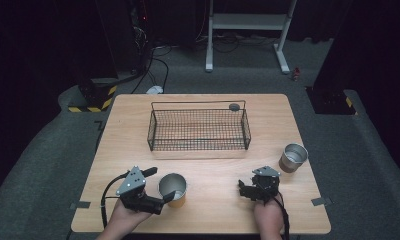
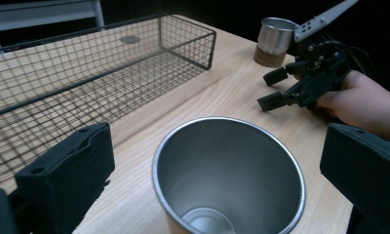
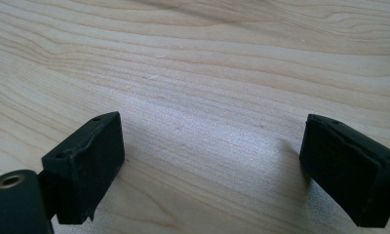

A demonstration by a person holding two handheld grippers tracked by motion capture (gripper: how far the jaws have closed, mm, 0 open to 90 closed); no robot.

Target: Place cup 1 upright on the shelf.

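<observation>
Brushed steel, round and tapered, forms the near cup (image 2: 227, 175), framed between the left gripper (image 2: 217, 170)'s wide jaws on bare woodgrain table (image 3: 207, 63); the right gripper (image 3: 212, 170) is spread, nothing held.

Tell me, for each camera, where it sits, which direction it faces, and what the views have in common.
High view: above the person's side, facing forward and down on the table; both hands, left gripper and right gripper show.
Left gripper view: on the left gripper, facing over the near cup toward the basket; its open jaws flank the cup.
Right gripper view: on the right gripper, facing down at bare wood; open jaws.
Shared: high and left gripper views both show the far cup and the right gripper.
</observation>
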